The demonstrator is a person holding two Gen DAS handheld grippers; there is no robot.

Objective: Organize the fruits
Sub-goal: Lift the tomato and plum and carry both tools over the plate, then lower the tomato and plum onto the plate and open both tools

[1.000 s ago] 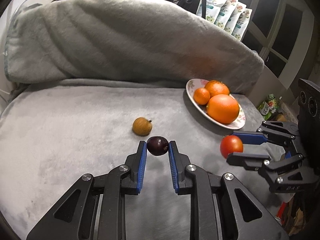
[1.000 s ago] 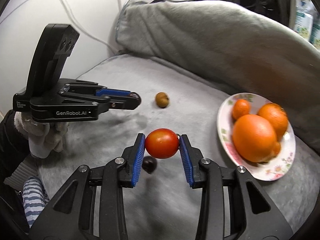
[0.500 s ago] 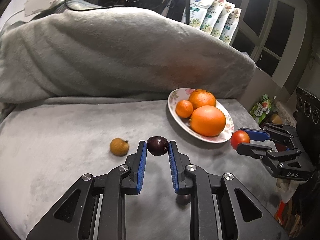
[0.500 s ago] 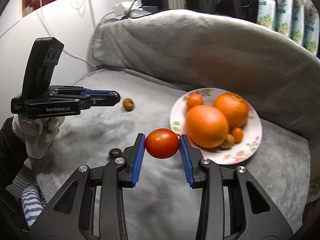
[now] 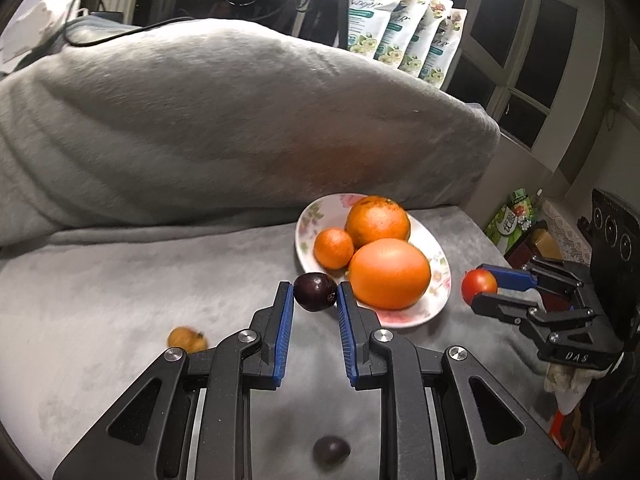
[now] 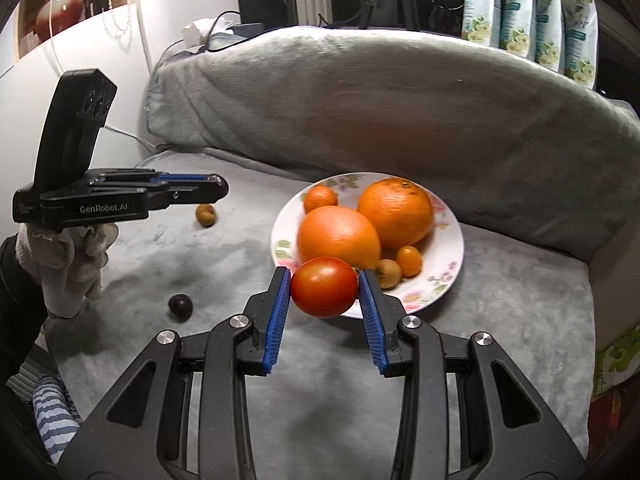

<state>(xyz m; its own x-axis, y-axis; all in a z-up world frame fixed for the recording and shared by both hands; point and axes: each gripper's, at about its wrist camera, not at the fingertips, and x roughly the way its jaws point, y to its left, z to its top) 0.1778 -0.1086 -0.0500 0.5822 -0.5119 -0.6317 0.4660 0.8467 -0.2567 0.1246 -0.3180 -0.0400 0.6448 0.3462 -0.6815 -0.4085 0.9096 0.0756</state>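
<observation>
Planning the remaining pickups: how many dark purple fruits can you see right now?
2. One dark purple fruit is clamped in the left gripper, in front of the plate. The other lies loose on the grey blanket. More could be hidden behind the oranges.

The blanket (image 6: 500,300) over the seat is plain grey. The plate (image 6: 448,264) is white with pink flowers and green leaves. On it lie orange fruits (image 6: 338,238). The tomato (image 6: 324,286) is red, the plum (image 5: 315,291) dark purple. Both grippers are black with blue pads (image 6: 277,320). The pouches (image 5: 396,36) are white with teal labels and flowers.
</observation>
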